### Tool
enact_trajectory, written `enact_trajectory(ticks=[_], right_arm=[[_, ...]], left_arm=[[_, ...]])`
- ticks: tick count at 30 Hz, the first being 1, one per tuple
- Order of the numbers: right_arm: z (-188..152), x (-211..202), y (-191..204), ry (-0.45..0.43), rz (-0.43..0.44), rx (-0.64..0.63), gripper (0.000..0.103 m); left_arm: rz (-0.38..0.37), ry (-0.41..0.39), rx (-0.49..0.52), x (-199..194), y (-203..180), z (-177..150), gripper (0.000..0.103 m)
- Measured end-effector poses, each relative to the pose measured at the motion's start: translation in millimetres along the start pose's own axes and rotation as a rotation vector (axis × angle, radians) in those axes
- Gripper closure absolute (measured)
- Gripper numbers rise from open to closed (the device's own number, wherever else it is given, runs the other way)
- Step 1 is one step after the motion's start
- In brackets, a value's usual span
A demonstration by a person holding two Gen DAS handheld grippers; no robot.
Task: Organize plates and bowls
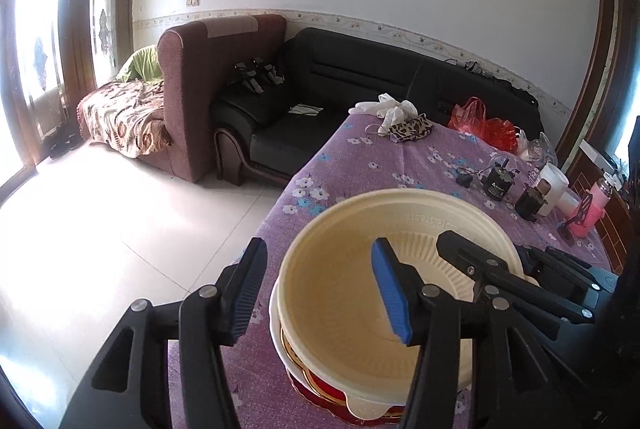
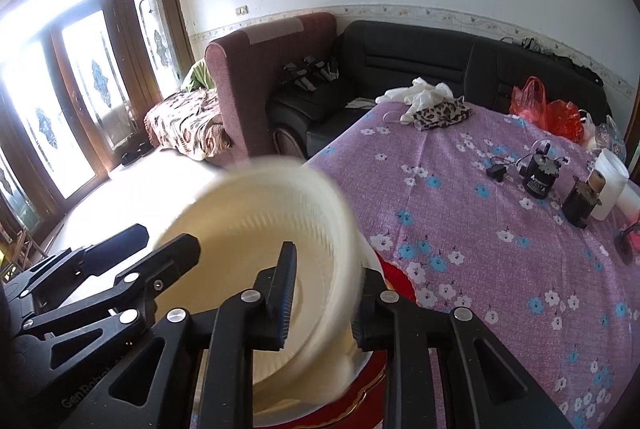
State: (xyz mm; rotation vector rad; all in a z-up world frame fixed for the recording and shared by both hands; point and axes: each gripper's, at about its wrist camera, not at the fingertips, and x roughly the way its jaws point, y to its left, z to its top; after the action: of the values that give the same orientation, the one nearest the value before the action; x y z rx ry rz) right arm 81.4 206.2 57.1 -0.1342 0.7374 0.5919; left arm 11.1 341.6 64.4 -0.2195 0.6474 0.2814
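A cream ribbed bowl sits on top of a stack with a white plate and a red gold-trimmed plate under it, at the near corner of the purple flowered table. My left gripper is open and straddles the bowl's left wall, one finger outside and one inside, neither pressing. My right gripper straddles the bowl's right wall with a gap at its inner pad, so it is open. The bowl looks blurred in the right wrist view. The red plate shows beneath it.
Far across the table lie white gloves and a leopard-print cloth, red plastic bags, a black jar, a charger, cups and a pink bottle. A black sofa and a brown armchair stand behind; the floor drops off left of the table edge.
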Motion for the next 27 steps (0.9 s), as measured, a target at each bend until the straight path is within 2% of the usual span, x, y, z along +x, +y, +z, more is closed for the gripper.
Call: enact_trajectory(ticks=[1, 3, 5, 6, 10, 15, 17, 27], right_arm=[[1, -2, -1, -0.008, -0.002, 0.003, 0.068], [1, -6, -3, -0.025, -0.012, 0.008, 0.06], [2, -10, -6, -0.035, -0.013, 0.016, 0.051], [1, -11, -8, -0.039, -0.011, 0.022, 0.049], [-1, -18, -11, -0.049, -0.002, 0.038, 0.048], [-9, -32, -14, -0.066, 0.004, 0.049, 0.043], [-15, -38, -16, -0.073, 0.002, 0.052, 0.039], [-48, -60, -40, -0.063, -0.002, 0.11, 0.036]], left_arm=[[0.003, -0.005, -0.002, -2, 1, 1, 0.045], [0.004, -0.013, -0.017, -6, 5, 2, 0.035], [0.0, -0.016, -0.03, -9, 9, 1, 0.03], [-0.005, -0.015, -0.035, -11, 10, 0, 0.029], [-0.019, -0.015, -0.03, -17, 8, -4, 0.027], [-0.014, -0.037, -0.014, -33, 2, -14, 0.02], [0.002, -0.052, -0.012, -40, 0, -19, 0.016], [0.097, -0.159, 0.004, -73, -15, -42, 0.003]])
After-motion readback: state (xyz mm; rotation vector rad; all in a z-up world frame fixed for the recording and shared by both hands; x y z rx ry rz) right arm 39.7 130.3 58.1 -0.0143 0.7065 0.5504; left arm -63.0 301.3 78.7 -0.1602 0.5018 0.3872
